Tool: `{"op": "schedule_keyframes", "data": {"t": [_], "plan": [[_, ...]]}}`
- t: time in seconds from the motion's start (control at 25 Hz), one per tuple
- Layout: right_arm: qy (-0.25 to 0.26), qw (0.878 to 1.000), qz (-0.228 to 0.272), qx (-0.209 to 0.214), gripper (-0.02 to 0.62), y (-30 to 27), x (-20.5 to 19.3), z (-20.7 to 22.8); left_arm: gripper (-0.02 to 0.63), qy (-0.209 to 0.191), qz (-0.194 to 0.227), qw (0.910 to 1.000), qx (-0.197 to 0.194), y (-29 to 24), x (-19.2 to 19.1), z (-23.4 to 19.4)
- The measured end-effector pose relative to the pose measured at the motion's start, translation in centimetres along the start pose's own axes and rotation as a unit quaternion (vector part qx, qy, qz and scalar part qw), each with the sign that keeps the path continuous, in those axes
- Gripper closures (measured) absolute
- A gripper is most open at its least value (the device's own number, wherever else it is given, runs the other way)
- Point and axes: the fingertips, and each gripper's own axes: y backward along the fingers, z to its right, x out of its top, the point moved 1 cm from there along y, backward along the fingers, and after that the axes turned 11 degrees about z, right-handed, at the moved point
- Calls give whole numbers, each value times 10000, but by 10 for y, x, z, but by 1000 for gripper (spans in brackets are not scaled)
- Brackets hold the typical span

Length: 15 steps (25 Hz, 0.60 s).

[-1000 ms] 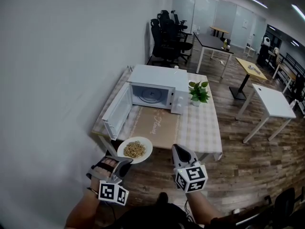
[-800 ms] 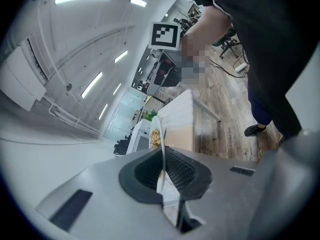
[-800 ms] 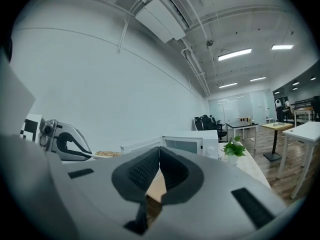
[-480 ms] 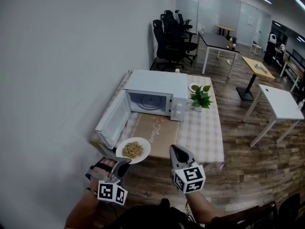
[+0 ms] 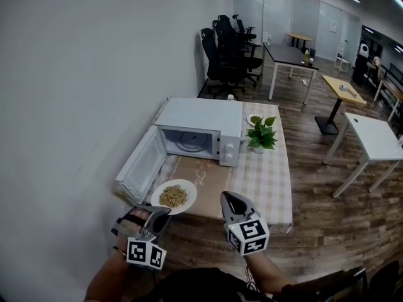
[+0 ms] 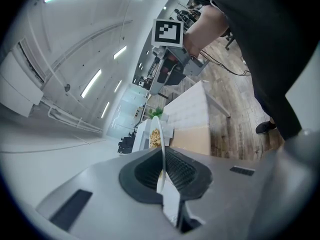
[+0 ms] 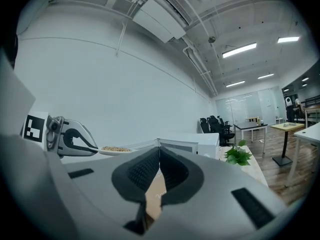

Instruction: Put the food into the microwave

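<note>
A white plate of brown food (image 5: 174, 196) hangs in the air over the table's near edge, in front of the microwave. My left gripper (image 5: 158, 214) is shut on the plate's near rim (image 6: 162, 159). The white microwave (image 5: 198, 128) stands at the table's back left with its door (image 5: 139, 166) swung wide open to the left and its cavity (image 5: 187, 142) showing a glass turntable. My right gripper (image 5: 228, 201) hovers to the right of the plate, jaws shut with nothing between them. In the right gripper view the plate (image 7: 116, 149) and microwave (image 7: 185, 144) lie ahead.
A small potted plant (image 5: 260, 133) stands right of the microwave on the checked tablecloth (image 5: 267, 175). A brown mat (image 5: 208, 178) lies before the microwave. The wall runs along the left. White tables (image 5: 368, 134) and office chairs (image 5: 227, 49) stand beyond on the wooden floor.
The view has drawn closer to the table. The plate and both grippers have moved slightly forward toward the microwave; the plate is still held by the left gripper.
</note>
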Motion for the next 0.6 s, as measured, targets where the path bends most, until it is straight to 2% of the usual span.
{"op": "schedule_keyframes", "data": {"t": [0.28, 0.6], "plan": [[82, 9999, 39, 89, 586, -5, 3, 20, 587, -1, -13, 10000, 50, -21, 3, -11], [24, 9998, -62, -176, 586, -16, -3, 45, 587, 15, 125, 9999, 31, -45, -11, -18]]}}
